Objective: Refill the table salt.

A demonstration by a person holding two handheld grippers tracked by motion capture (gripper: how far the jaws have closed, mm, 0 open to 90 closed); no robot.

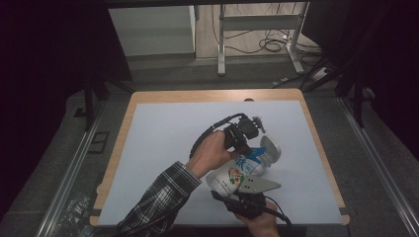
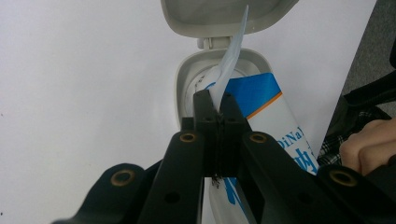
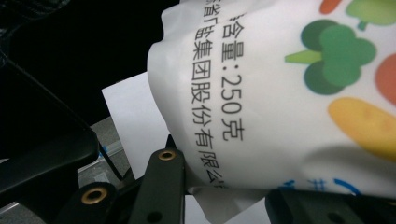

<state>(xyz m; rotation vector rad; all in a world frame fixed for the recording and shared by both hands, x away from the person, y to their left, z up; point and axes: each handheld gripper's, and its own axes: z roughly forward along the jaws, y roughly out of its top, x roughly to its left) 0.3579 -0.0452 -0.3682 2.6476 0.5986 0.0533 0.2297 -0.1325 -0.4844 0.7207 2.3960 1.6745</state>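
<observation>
A soft white pouch (image 1: 236, 174) with a blue label and printed vegetables lies tilted over the white mat. Its grey flip lid (image 1: 272, 148) stands open. My left gripper (image 1: 247, 148) comes in from above the pouch's mouth. In the left gripper view the left gripper (image 2: 217, 105) is shut on a thin pale strip (image 2: 232, 58) that rises out of the grey collar (image 2: 185, 79), below the open lid (image 2: 224, 16). My right gripper (image 1: 237, 191) holds the pouch's bottom end; in its own view the right gripper (image 3: 233, 198) has jaws on both sides of the pouch (image 3: 280, 93).
The white mat (image 1: 163, 128) covers a wooden table whose edge (image 1: 212, 95) shows at the back. A plaid sleeve (image 1: 158, 200) crosses the front left. Beyond the table stand metal desk legs (image 1: 221, 44) and floor cables (image 1: 272, 44). Dark rails run along both sides.
</observation>
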